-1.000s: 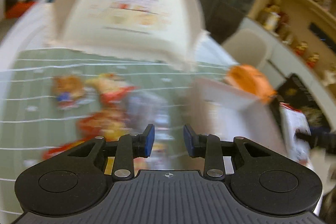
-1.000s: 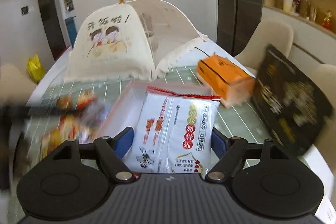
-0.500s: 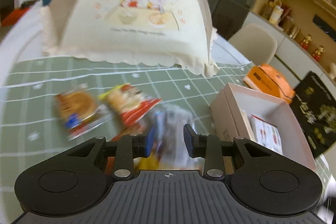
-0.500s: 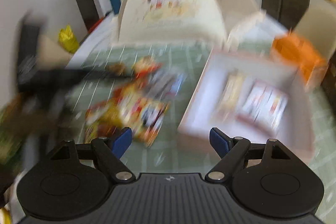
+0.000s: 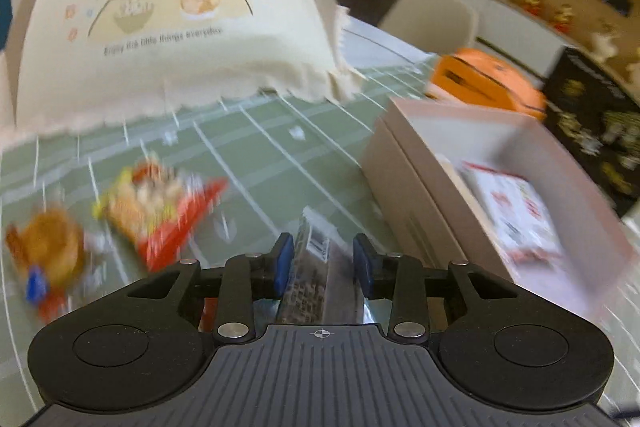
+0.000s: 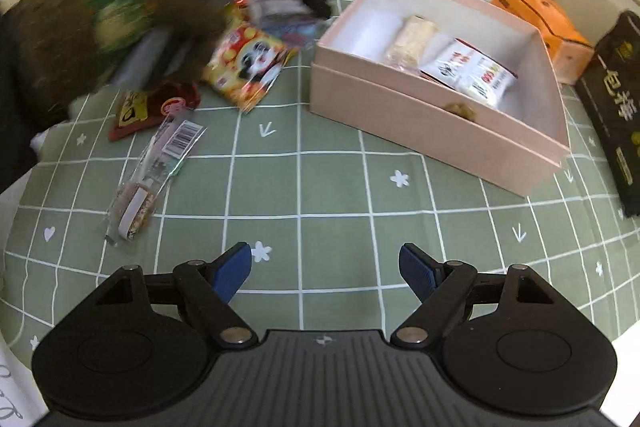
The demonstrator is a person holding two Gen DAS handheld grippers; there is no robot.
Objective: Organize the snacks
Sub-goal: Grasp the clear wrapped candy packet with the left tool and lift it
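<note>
A pink box [image 6: 436, 125] on the green checked cloth holds a white packet [image 6: 470, 73] and a pale roll [image 6: 412, 41]. Loose snacks lie to its left: a panda packet [image 6: 248, 63], a red packet [image 6: 154, 109] and a clear bar wrapper [image 6: 158, 167]. My right gripper [image 6: 326, 269] is open and empty over bare cloth in front of the box. My left gripper [image 5: 323, 261] is partly open, its jaws on either side of a silvery packet [image 5: 316, 267] on the cloth. The box [image 5: 420, 187] is just to its right, with blurred snack packets [image 5: 160, 207] to its left.
A cream mesh food cover [image 5: 172, 15] stands at the back. An orange box [image 6: 540, 23] and a black box [image 6: 612, 107] sit to the right of the pink box. The person's blurred arm [image 6: 120, 11] reaches over the snack pile.
My right gripper let go of the white packet into the box and pulled back and up. My left gripper moved forward and down over the silvery packet.
</note>
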